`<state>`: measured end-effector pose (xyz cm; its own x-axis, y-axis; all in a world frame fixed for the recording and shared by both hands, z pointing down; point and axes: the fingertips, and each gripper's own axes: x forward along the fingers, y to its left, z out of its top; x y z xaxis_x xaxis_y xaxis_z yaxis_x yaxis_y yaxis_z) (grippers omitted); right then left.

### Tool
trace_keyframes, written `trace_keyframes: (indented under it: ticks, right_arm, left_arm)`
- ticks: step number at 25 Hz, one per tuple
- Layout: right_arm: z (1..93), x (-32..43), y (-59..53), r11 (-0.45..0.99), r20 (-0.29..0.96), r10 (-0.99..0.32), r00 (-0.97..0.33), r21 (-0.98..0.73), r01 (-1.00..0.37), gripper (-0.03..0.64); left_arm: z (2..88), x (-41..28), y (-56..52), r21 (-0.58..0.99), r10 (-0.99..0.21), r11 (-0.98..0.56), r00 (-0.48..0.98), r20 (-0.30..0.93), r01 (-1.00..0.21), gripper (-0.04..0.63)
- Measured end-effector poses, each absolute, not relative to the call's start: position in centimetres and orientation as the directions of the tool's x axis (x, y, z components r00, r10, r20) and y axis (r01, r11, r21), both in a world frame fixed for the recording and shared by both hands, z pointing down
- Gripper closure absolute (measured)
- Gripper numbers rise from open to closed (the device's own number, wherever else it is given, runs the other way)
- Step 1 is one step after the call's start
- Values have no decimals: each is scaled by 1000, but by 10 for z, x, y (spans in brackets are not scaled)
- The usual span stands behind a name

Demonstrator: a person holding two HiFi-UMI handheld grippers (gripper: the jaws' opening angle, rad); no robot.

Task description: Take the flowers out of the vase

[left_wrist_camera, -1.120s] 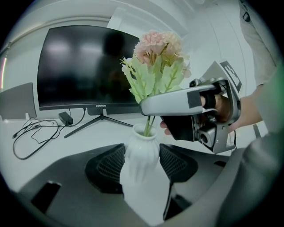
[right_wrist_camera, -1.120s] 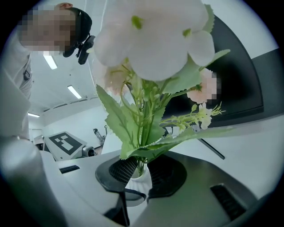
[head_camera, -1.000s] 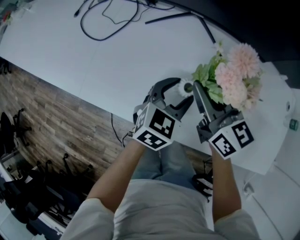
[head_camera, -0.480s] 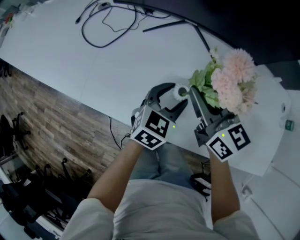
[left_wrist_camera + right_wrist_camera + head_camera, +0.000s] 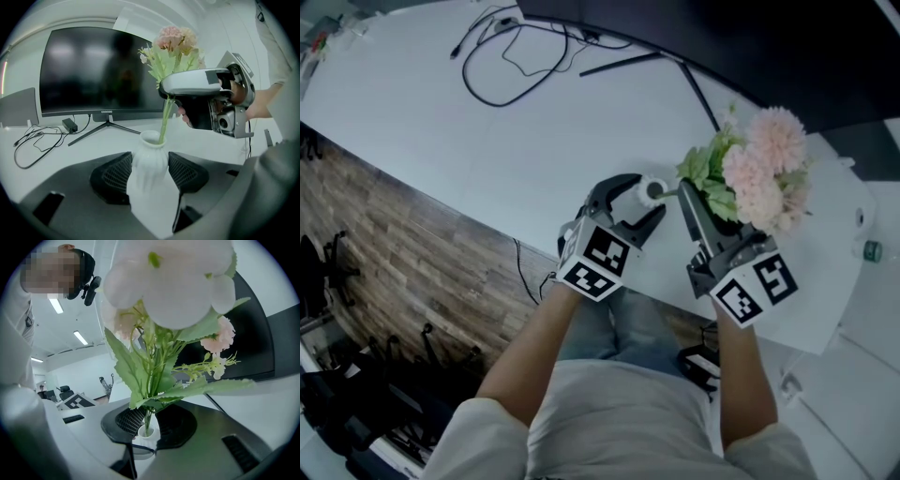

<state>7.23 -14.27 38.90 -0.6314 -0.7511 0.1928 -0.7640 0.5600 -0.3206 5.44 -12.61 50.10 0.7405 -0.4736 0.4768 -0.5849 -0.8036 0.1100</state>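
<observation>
White counter fills the head view, with wood floor below its near edge, a loop of cable at the far left and a dark monitor on a stand along the far side.

Close to the near edge, right of centre, stands a small white ribbed vase. The left gripper reaches in from the near side and its jaws are clamped on the vase: in the left gripper view the two black meshed pads press against the vase's body, one on each side, with the neck and mouth rising clear above them.

The right gripper comes in just to the right of the left one, higher up. Its jaws are clenched on the flowers, gripping the green stems a little above the vase's mouth. In the right gripper view the stems pass straight down between the pads, and the vase's white rim shows just below them with the stems going into it. So the lower ends of the stems are inside the vase, while the pink blooms and leaves spread up and to the far right, beyond the right jaws.

The two grippers sit side by side, near each other but not touching.
</observation>
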Motion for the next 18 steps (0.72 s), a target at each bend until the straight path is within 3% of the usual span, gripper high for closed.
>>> trace_keyframes:
  ticks: [18]
  right_arm:
    - [364, 87, -135, 559, 168, -767, -620, -300, -773, 534]
  left_arm:
    - [497, 53, -127, 102, -489, -793, 728, 481, -600, 347]
